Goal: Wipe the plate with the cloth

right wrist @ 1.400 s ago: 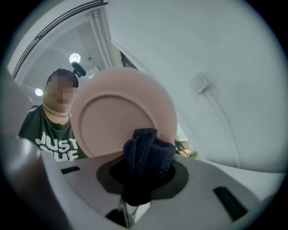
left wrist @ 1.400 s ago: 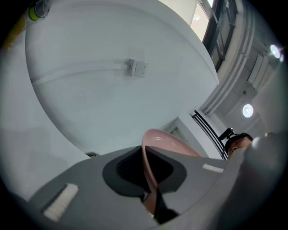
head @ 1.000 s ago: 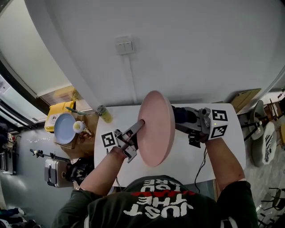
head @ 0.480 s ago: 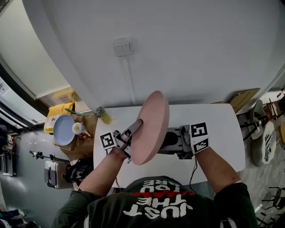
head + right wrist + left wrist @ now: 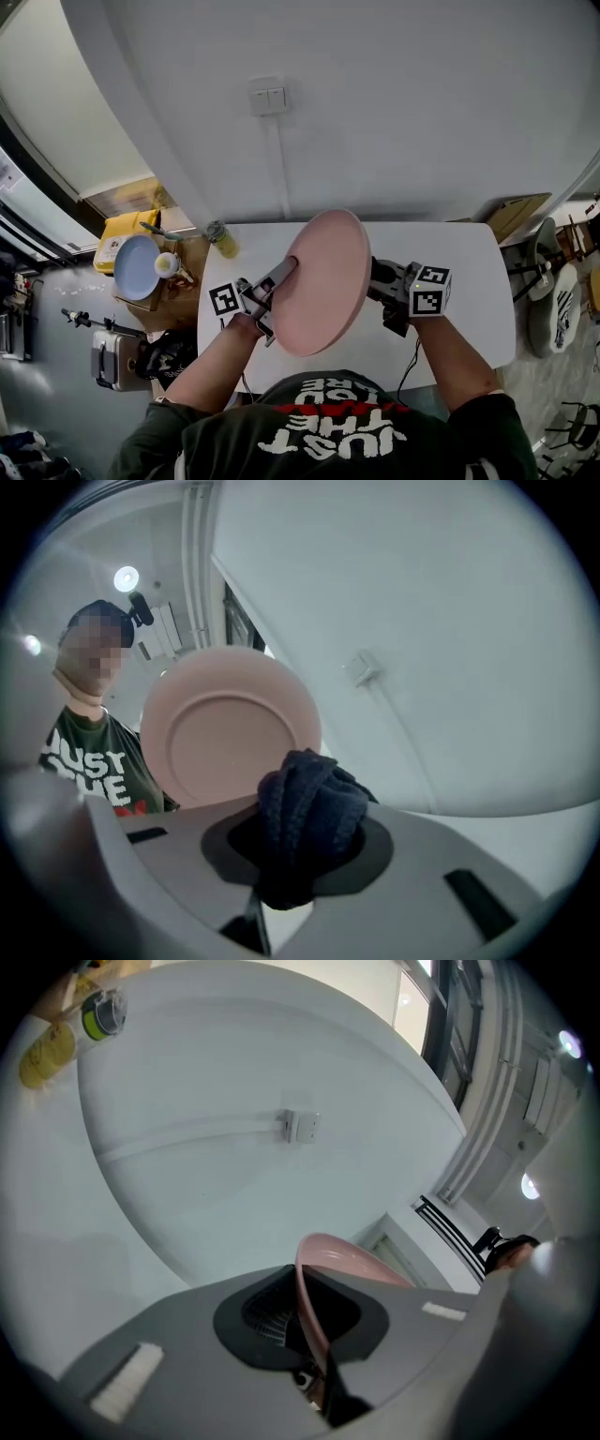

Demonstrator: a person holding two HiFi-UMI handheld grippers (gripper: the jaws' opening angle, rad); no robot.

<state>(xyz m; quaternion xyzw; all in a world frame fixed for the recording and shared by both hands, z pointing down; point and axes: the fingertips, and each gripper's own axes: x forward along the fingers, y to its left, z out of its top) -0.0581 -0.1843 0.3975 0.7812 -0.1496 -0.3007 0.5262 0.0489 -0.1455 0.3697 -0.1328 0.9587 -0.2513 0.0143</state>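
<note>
The pink plate (image 5: 323, 281) stands on edge above the white table (image 5: 459, 253), my left gripper (image 5: 287, 272) shut on its left rim. In the left gripper view that rim (image 5: 309, 1302) runs between the closed jaws of the left gripper (image 5: 311, 1340). My right gripper (image 5: 377, 281) is at the plate's right side, its tips hidden behind the rim. In the right gripper view a bunched dark blue cloth (image 5: 307, 808) fills the right gripper (image 5: 298, 860), which is shut on it. The plate (image 5: 230, 728) faces it just beyond; contact cannot be told.
A yellow bottle (image 5: 221, 240) stands at the table's far left corner. Left of the table a box carries a blue plate (image 5: 137, 267) and a cup (image 5: 167, 266). A cable (image 5: 410, 361) hangs off the near edge. A wall switch (image 5: 267, 97) is behind.
The right gripper with the cloth has sunk along the plate's right side and come nearer the person. The plate has tilted and shows a wider face. The left gripper has stayed put.
</note>
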